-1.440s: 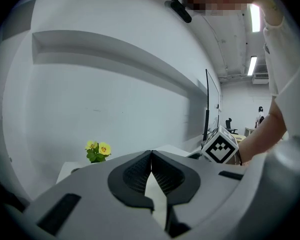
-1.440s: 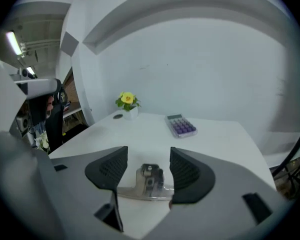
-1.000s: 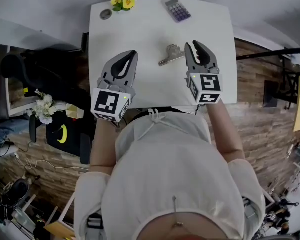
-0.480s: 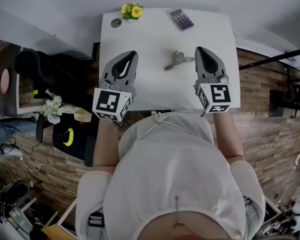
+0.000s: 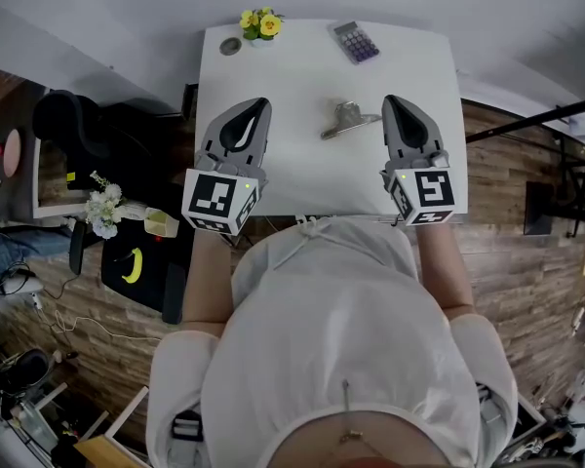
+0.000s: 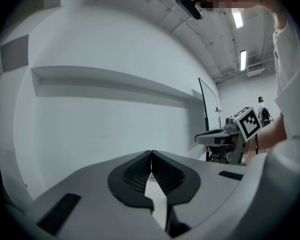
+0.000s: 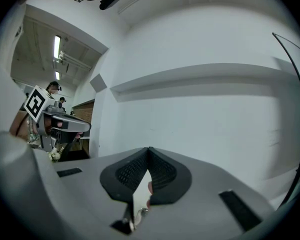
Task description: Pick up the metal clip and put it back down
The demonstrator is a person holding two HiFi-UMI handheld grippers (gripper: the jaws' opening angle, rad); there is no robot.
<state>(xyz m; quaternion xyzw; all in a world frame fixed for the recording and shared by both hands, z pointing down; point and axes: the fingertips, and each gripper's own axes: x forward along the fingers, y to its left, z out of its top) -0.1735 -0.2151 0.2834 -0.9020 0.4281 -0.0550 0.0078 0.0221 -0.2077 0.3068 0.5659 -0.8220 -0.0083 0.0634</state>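
Note:
The metal clip lies flat on the white table, silver, with its handle pointing right. Nothing holds it. In the head view my right gripper hangs just right of the clip, above the table, its jaws shut and empty. My left gripper is held over the table's left half, well left of the clip, also shut with nothing in it. Both gripper views face a bare white wall. The left gripper and the right gripper show their pads pressed together there. The clip is hidden in both.
Yellow flowers, a small round object and a calculator sit along the table's far edge. A dark chair stands left of the table. The person's white-clad body covers the near edge.
The right gripper's jaws, slightly apart a second ago beside the clip, have come together empty. Both grippers have risen from the table. The clip has stayed where it lay.

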